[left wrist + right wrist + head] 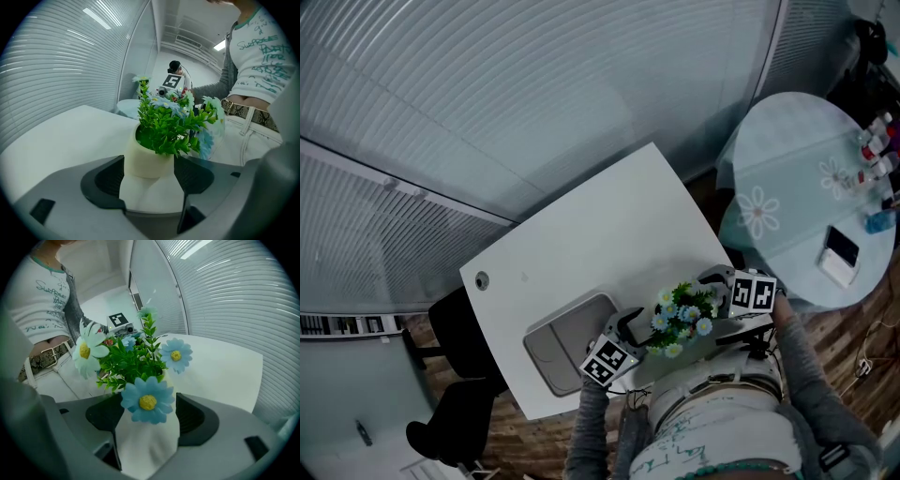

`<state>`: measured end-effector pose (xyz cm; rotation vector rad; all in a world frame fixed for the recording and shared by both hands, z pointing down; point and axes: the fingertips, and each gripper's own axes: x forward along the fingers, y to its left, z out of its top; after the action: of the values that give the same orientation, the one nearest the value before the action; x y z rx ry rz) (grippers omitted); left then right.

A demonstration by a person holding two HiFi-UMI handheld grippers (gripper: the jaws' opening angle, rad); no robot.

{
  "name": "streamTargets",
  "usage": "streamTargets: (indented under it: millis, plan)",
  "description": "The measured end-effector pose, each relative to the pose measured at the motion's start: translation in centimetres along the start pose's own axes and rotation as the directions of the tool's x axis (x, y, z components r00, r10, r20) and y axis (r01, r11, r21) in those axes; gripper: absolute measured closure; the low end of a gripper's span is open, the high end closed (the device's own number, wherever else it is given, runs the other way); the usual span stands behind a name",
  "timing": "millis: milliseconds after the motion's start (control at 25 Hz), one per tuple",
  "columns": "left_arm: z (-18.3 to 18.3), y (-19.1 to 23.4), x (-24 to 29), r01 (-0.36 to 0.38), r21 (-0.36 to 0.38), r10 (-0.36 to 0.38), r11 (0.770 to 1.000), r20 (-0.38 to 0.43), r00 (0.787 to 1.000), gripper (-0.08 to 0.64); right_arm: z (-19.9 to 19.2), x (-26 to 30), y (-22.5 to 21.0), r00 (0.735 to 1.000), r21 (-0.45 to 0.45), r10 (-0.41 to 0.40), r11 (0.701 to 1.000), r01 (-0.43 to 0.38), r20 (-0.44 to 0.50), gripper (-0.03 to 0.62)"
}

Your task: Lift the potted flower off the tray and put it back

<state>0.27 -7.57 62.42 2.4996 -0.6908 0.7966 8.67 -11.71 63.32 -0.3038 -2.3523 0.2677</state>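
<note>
Head view shows the cream pot of blue plastic flowers (682,314) resting on the white tabletop (581,244) beside the grey rectangular tray (567,349), so the left gripper (633,330) and the right gripper (712,281) only flank it, jaws wide apart and holding nothing.

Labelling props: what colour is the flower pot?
Cream pot, clearest in the left gripper view.

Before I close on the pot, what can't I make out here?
- Head view: the potted flower hides its own pot, so where the base stands is unseen.
- Right gripper view: a blue flower covers the pot; pad contact unclear.
- Left gripper view: the tray is out of frame.
- Head view: bottles on the round table are too small to identify.
</note>
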Motion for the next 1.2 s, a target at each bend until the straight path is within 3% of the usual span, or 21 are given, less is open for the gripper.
streamTargets:
  millis: [640, 960, 1200]
  plan:
    - [0.5, -0.1, 2.7, 0.050, 0.060, -0.048, 0.997, -0.032, 0.998, 0.150, 0.1, 1.9, 0.4, 0.999, -0.063, 0.017, 0.998, -0.019, -0.027, 0.232]
    - [0.2, -0.1, 3.6, 0.016, 0.120, -0.007, 0.993, -0.076, 0.997, 0.150, 0.3, 2.8, 0.3, 1.000, -0.088, 0.027, 0.996, -0.028, -0.013, 0.227]
    - [0.2, 0.0, 3.6, 0.014, 0.121, -0.004, 0.993, -0.077, 0.997, 0.149, 0.2, 2.9, 0.3, 0.999, -0.083, 0.030, 0.996, -0.028, 0.017, 0.227]
